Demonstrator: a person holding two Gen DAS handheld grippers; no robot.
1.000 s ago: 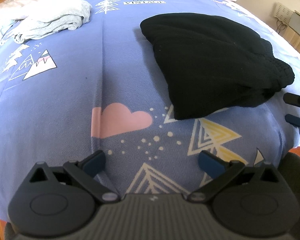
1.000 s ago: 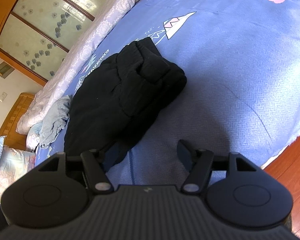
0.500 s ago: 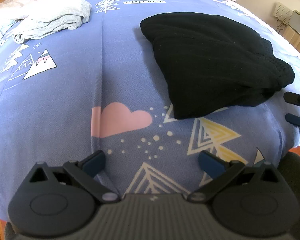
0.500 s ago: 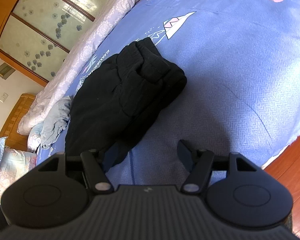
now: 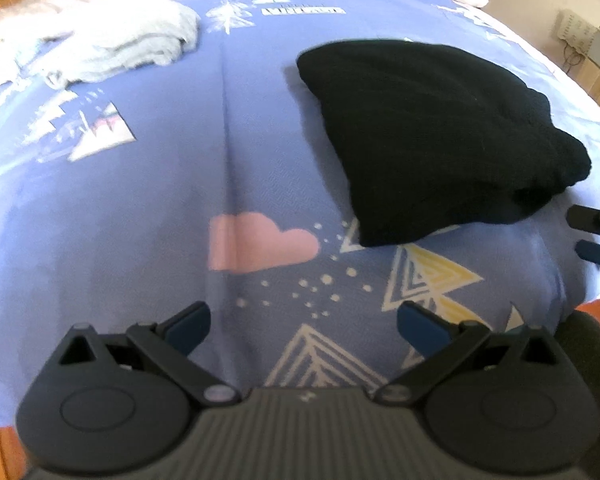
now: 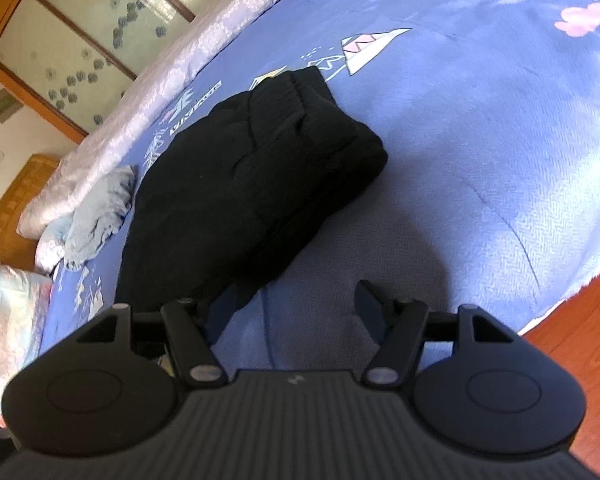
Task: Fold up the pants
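The black pants (image 5: 432, 132) lie folded into a thick bundle on the blue patterned bedspread (image 5: 180, 184). Beside the pants, the right hand-held gripper (image 6: 296, 312) hovers released, its left finger near the bundle's edge. The left hand-held gripper (image 5: 303, 326), well apart from the pants, is released too. Beyond the pants lies a crumpled light-grey garment (image 5: 124, 52).

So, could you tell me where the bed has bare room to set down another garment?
Bare sheet lies between the black pants and the grey clothes, down to the left gripper. The far strip by the quilt looks crowded.
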